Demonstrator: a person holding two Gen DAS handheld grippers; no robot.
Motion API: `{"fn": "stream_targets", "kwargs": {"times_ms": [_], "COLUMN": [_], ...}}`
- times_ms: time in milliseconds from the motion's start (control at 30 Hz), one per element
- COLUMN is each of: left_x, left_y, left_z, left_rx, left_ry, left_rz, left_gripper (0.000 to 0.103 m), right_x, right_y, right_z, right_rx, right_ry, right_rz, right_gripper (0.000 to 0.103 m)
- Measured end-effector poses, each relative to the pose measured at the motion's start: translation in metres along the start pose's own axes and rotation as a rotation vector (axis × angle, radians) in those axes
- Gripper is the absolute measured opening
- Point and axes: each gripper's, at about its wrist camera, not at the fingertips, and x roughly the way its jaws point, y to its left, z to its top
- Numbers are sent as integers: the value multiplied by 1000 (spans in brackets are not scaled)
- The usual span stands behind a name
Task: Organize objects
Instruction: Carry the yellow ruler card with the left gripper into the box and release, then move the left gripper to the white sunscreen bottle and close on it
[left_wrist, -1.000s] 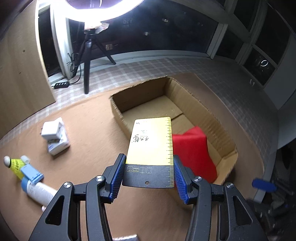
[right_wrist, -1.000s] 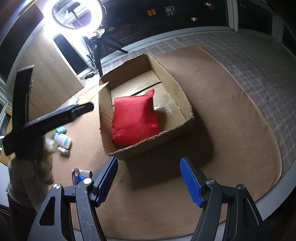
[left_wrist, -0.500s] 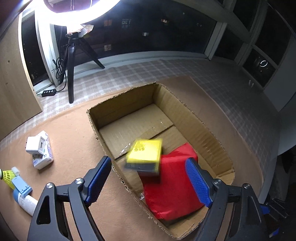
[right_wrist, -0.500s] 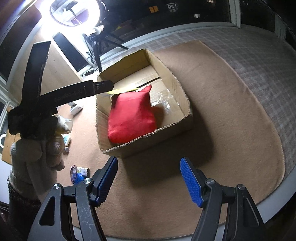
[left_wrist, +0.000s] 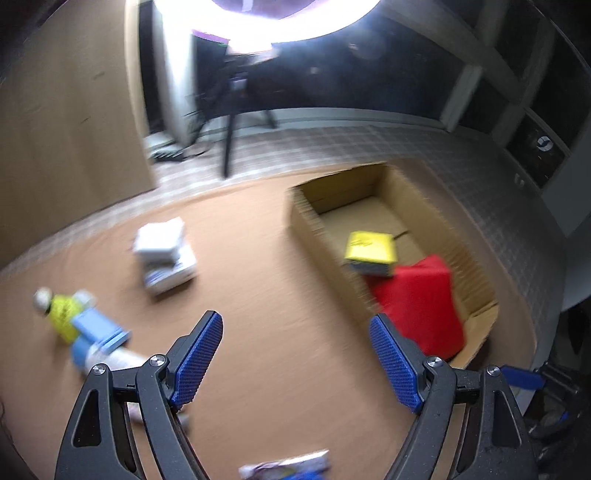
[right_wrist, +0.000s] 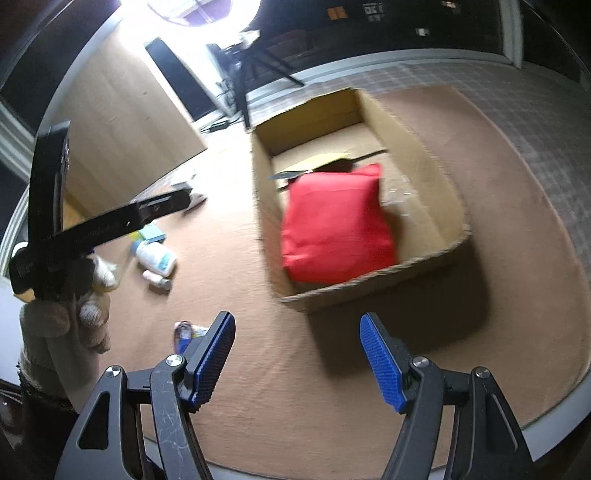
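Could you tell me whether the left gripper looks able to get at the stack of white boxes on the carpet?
Probably yes: the left gripper has open, empty jaws, and only bare carpet lies between it and the white boxes, which stand clear of the cardboard box.

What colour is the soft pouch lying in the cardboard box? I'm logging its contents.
Red. The pouch shows best in the right wrist view, inside the cardboard box.

A ring light (left_wrist: 258, 14) blazes at the top of both views, blowing out to white glare against dark windows (left_wrist: 480, 55). Motion blur smears the cardboard box (left_wrist: 314, 236) and the loose items on the mat, more heavily in the left wrist view. Fisheye curvature bends the edges. The box casts a soft shadow (right_wrist: 424, 314) forward.
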Motion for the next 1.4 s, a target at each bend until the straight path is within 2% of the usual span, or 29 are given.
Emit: {"fn": "stream_targets", "kwargs": {"times_ms": [133, 300, 500, 600, 767, 900, 1067, 1300, 1400], "left_x": [-15, -20, -21, -21, -14, 3, 18, 25, 30], "left_y": [51, 101, 129, 143, 160, 164, 180, 208, 205], "left_z": [-25, -54, -87, -93, -83, -66, -56, -61, -58], "left_rx": [-57, -119, -131, -172, -228, -216, -259, -349, -331], "left_ry": [11, 59, 105, 106, 93, 109, 126, 138, 140], "left_rz": [41, 64, 89, 85, 73, 93, 128, 102, 91], "left_gripper": [84, 76, 76, 72, 67, 62, 62, 62, 62], "right_x": [12, 30, 53, 61, 70, 75, 75, 76, 77], "right_y": [22, 55, 80, 86, 99, 110, 107, 92, 91], "right_z": [3, 3, -1, 2, 17, 21, 17, 20, 21], "right_rx": [-36, -88, -113, -115, -117, -127, -122, -100, -103], "right_ry": [15, 45, 95, 104, 93, 92, 99, 98, 98], "right_rz": [17, 54, 88, 84, 83, 82, 73, 46, 44], "right_gripper": [67, 67, 67, 67, 67, 67, 67, 67, 67]}}
